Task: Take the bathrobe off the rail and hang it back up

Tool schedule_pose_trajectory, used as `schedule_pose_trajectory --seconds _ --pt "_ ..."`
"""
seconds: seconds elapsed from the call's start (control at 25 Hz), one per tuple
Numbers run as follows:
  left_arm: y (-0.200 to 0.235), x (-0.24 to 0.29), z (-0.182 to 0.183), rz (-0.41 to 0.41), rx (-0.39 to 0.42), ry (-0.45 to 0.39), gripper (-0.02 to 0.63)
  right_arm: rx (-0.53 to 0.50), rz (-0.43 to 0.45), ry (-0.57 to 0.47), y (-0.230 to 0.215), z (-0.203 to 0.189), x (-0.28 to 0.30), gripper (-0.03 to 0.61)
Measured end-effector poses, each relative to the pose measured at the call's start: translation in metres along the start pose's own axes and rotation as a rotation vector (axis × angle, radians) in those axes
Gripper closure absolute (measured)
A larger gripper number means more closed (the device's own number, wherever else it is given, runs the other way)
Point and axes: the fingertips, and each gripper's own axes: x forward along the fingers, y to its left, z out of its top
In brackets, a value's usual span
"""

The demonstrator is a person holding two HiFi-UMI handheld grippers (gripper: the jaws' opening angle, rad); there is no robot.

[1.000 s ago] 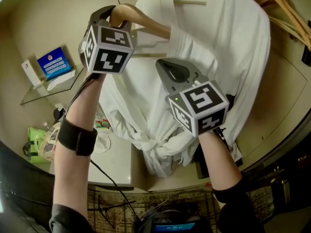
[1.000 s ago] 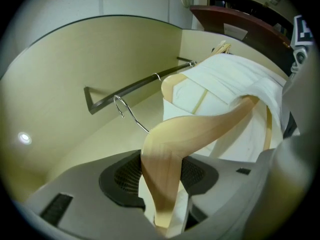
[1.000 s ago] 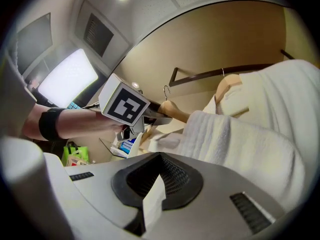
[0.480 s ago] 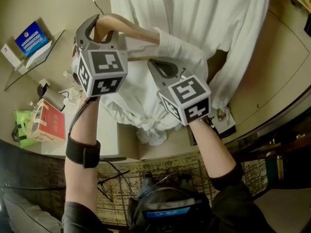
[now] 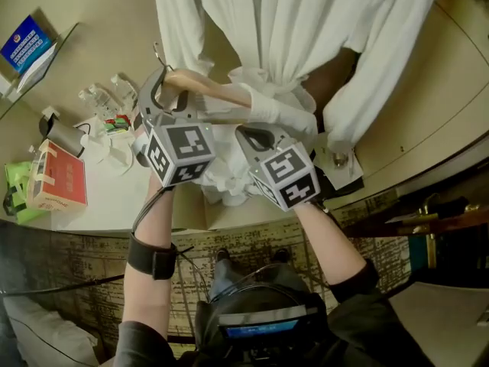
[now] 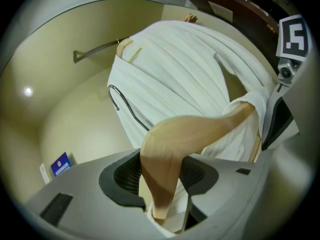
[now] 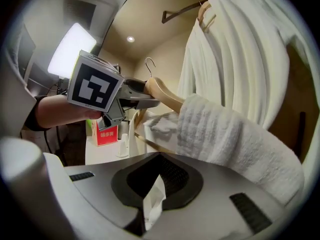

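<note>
A wooden hanger with a metal hook carries a white bathrobe that slumps off its right end. My left gripper is shut on the hanger's left arm, off the rail. Just to its right, my right gripper is shut on a fold of the robe's fabric. The towelling shoulder lies across the right gripper view, with the left gripper beyond it. A second white robe hangs on the rail behind.
A counter at the left holds a red box, a green bag and small bottles. A blue card stands on a glass shelf. A wooden panel is at the right, patterned carpet below.
Both grippers, with the hanger and robe, have come down and away from the hanging robe, which now sits above them. Both grips are unchanged.
</note>
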Motion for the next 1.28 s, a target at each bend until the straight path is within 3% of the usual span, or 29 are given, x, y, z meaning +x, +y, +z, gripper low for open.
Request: schedule_pose_trajectory --seconds 0.68,0.88,1.28 --pt "-0.204 -0.013 -0.215 -0.259 -0.056 0.316 0.411 0.240 0.071 0.363 0.043 -0.264 0.044 0.566" --pt "-0.264 -0.015 -0.273 -0.328 -0.067 0.407 0.411 0.277 0.072 0.430 0.051 -0.327 0.061 0.566" --pt "-0.348 0.033 -0.380 -0.406 -0.050 0.471 0.411 0.292 0.010 0.520 0.036 -0.437 0.124 0.566"
